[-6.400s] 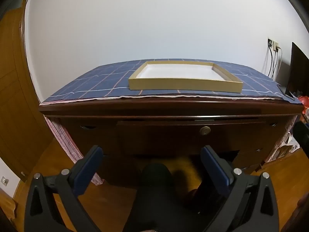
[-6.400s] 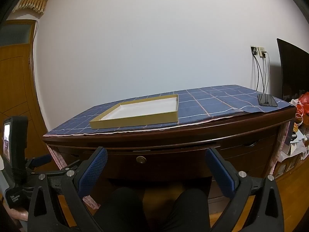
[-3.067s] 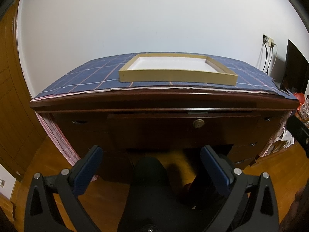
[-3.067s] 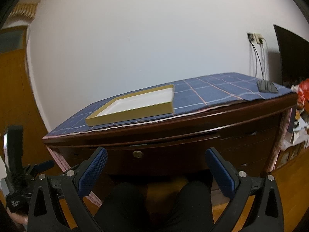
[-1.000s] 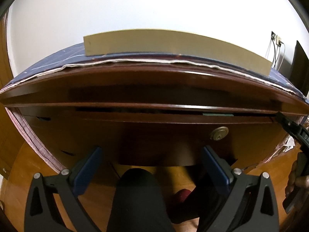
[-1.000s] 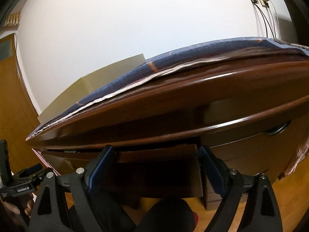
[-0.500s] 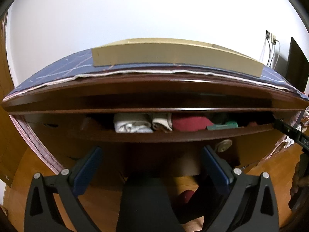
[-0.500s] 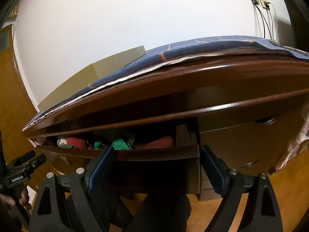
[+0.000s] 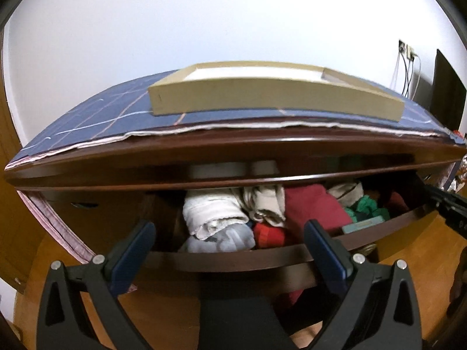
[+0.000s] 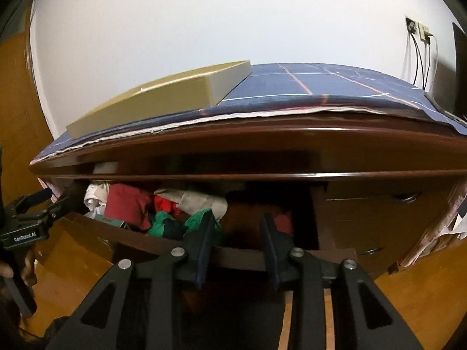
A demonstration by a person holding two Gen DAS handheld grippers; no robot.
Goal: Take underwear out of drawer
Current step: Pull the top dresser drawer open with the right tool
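since half a second ago our drawer has slid out much more, and now we see deep into it. a second ago it was almost shut. the underwear lies rolled up inside, white and grey pieces at the left, dark red ones in the middle, green ones more to the right. nothing is out yet.

our left gripper hangs just in front of the drawer with its blue tongs wide apart and nothing between them. our right gripper was wide before; now its tongs are narrow and closing. they sit at the drawer's front edge, and we cannot tell if they pinch the wood or only air.

above, a flat yellow box rests on the blue checked cloth on the desk top.

we think a grab could go wrong here: the rolls are packed tight, so pulling one may drag its neighbours out too. the desk top hangs low over the drawer, so a tong lifting up could bump it.
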